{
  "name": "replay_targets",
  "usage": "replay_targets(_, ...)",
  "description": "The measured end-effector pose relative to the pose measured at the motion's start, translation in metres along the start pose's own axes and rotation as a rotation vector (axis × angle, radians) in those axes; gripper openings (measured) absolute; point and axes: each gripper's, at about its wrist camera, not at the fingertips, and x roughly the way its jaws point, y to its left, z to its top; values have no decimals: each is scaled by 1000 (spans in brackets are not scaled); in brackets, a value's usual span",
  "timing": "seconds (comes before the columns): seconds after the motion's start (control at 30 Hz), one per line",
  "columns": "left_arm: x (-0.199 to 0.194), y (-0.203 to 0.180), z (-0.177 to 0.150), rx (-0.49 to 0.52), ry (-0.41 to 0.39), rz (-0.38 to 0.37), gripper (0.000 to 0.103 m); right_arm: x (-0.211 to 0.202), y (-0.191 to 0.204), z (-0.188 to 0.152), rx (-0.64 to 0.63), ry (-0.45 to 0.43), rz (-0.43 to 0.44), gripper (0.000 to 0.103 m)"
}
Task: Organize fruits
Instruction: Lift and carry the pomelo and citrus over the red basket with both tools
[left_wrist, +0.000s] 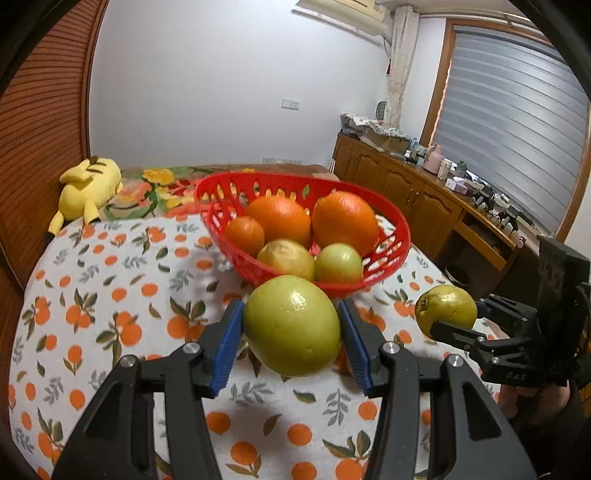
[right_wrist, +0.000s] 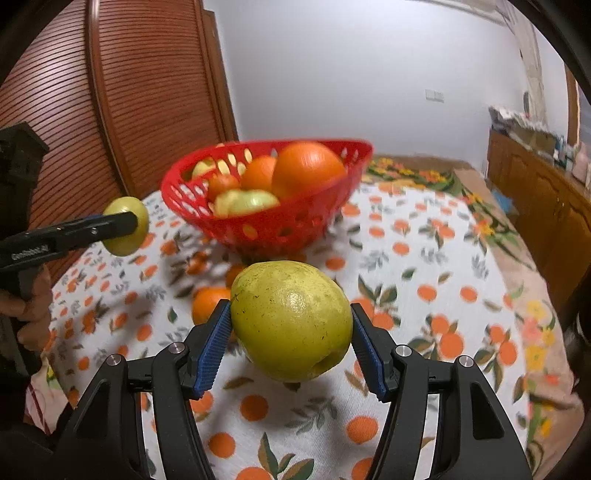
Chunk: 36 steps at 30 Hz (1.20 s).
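My left gripper is shut on a large green fruit, held above the table just in front of the red basket. My right gripper is shut on a yellow-green pear-like fruit, also held above the table. Each gripper shows in the other's view: the right one with its fruit at the right, the left one with its fruit at the left. The basket holds three oranges and two green fruits. A loose orange lies on the cloth behind my right fruit.
The table wears a white cloth printed with oranges. A yellow plush toy lies at the far left on a floral blanket. A wooden slatted door stands left; a wooden cabinet with clutter runs along the right.
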Motion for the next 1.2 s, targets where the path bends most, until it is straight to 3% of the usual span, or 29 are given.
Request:
replay_targets(0.27, 2, -8, 28, 36, -44, 1, 51, -13, 5, 36, -43, -59, 20, 65)
replay_targets(0.6, 33, -4, 50, 62, -26, -1, 51, 7, 3, 78, -92, -67, 29, 65)
replay_targets(1.2, 92, 17, 79, 72, 24, 20, 51, 97, -10, 156, -165, 9, 67, 65)
